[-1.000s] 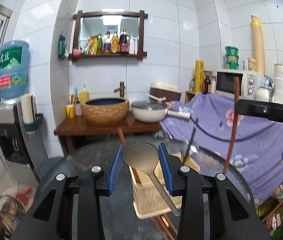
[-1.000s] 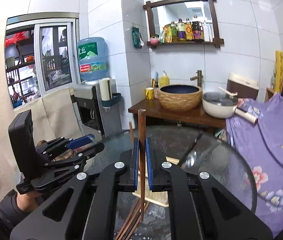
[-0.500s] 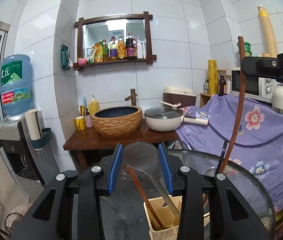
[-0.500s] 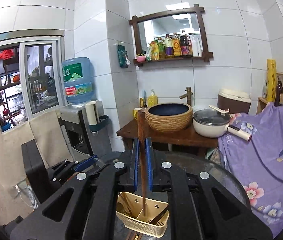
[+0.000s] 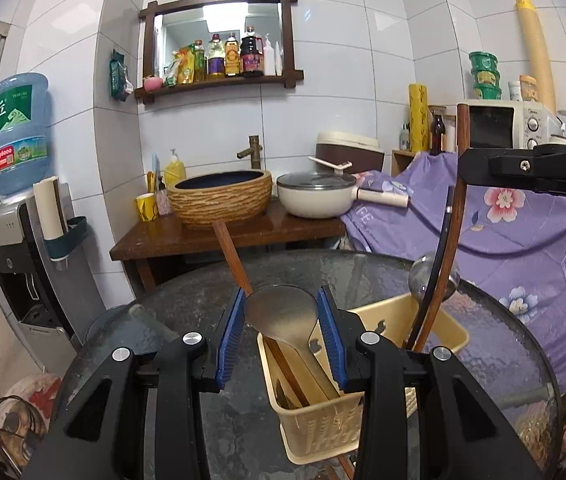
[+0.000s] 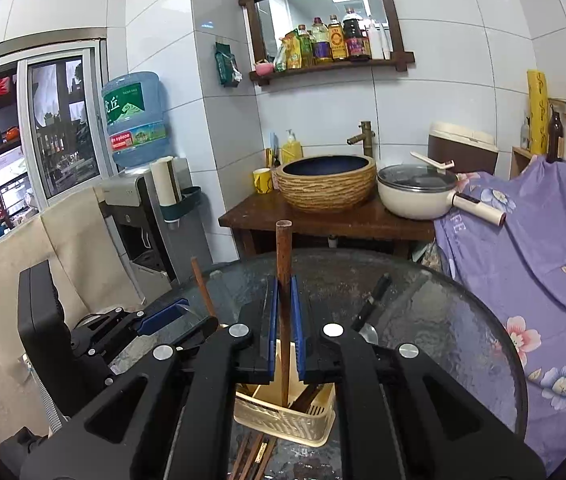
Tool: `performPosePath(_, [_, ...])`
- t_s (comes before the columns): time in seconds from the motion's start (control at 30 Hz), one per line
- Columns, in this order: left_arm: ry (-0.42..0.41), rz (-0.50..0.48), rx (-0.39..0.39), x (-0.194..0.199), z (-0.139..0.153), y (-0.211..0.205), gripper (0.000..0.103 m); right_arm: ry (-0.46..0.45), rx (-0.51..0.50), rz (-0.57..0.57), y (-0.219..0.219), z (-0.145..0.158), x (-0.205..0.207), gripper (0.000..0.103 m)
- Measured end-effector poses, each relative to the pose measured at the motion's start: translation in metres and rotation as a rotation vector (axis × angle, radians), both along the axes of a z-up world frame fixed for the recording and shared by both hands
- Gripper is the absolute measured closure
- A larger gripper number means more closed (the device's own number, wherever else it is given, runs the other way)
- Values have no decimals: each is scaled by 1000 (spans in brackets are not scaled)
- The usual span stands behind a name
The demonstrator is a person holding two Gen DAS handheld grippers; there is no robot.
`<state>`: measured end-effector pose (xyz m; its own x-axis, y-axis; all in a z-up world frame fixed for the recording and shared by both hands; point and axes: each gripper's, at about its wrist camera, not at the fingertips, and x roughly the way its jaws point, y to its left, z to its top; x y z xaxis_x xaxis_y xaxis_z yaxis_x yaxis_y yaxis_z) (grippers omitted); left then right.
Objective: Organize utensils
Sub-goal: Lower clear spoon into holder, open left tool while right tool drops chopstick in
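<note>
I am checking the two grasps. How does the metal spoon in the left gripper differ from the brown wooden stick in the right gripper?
The shiny metal spoon has a wide rounded bowl; the brown wooden stick is thin and straight. The left gripper holds the spoon by its bowl with jaws apart; the right gripper pinches the stick almost shut. The spoon slants; the stick stands upright. Both reach into the beige plastic basket.

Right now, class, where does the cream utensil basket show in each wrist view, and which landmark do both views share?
Left wrist view: the cream utensil basket sits low and right of centre on the glass table, partly behind the left gripper.
Right wrist view: it is at bottom centre, just below the right gripper.
Shared landmark: the woven-pattern basin on the wooden stand.
</note>
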<state>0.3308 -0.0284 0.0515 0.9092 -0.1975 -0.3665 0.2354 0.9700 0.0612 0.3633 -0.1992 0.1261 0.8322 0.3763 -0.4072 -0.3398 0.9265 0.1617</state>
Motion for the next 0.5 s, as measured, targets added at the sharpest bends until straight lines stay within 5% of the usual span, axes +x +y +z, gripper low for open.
performPosePath(0.43, [39,-26,32,-1,-28,-8,67,40,-12,-18,-3,-27,2,95])
performPosePath(0.5, [32,-28,33,-3,-27,-8,54,41,-4,-21,-5,-28,3,95])
